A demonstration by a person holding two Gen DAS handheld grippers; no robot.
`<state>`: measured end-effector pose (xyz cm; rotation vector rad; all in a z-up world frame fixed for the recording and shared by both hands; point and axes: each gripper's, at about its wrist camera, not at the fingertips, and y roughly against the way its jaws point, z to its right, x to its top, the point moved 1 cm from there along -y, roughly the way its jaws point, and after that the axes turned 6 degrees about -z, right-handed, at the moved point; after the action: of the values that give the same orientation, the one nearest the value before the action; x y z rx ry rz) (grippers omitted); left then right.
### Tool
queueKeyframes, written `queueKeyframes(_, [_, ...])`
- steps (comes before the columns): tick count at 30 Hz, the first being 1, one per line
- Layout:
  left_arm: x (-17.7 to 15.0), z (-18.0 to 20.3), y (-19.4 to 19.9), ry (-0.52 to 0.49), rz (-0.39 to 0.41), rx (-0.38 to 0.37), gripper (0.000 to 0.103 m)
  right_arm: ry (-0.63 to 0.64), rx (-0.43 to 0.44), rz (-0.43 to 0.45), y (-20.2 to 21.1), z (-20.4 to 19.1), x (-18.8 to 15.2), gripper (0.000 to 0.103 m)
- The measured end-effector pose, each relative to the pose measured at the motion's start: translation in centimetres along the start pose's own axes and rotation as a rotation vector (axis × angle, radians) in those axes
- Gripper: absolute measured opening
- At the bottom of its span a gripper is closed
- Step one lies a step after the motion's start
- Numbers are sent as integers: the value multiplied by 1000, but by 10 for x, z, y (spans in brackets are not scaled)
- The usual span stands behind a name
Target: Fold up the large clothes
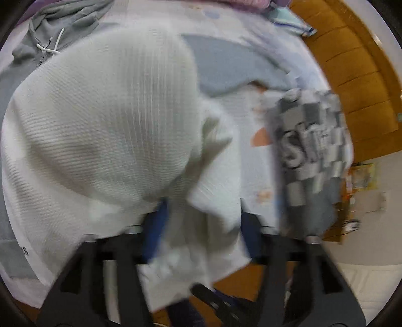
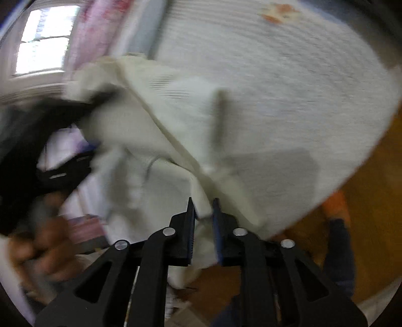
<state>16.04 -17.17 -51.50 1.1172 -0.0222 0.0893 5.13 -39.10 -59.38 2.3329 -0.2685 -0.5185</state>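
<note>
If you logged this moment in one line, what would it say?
task: fold white knit garment on bed | left gripper: open, cloth between | right gripper: shut on garment edge

A bed (image 1: 253, 105) with a pale patterned cover carries the clothes: a white ribbed garment (image 1: 105, 120) across the frame's middle and left, and a grey drawstring hoodie (image 1: 62, 22) at upper left.

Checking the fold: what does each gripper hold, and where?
Right gripper pinches the white knit garment at an edge fold. Left gripper stands open, cloth between, unpinched.
</note>
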Motion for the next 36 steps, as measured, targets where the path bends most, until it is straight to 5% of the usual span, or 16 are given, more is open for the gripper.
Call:
queueKeyframes(4, [-7, -12, 47, -1, 58, -72, 69, 74, -101, 21, 20, -17, -9, 17])
queueKeyframes(10, [10, -95, 90, 111, 162, 190, 70, 336, -169, 158, 44, -97, 9, 17])
queueKeyframes(13, [28, -134, 84, 179, 165, 250, 69, 528, -152, 191, 26, -160, 35, 16])
queueKeyframes(18, [57, -148, 48, 154, 78, 253, 68, 640, -129, 129, -37, -223, 85, 14])
queueKeyframes(22, [62, -143, 36, 98, 49, 269, 68, 558, -328, 93, -85, -204, 137, 0])
queueKeyframes(26, [65, -142, 27, 65, 25, 232, 68, 463, -320, 32, -113, -169, 167, 0])
queueKeyframes(31, [62, -151, 38, 88, 39, 160, 69, 473, -334, 57, -97, -180, 153, 0])
queueKeyframes(36, [10, -166, 71, 167, 79, 90, 70, 521, -377, 39, -56, -173, 91, 6])
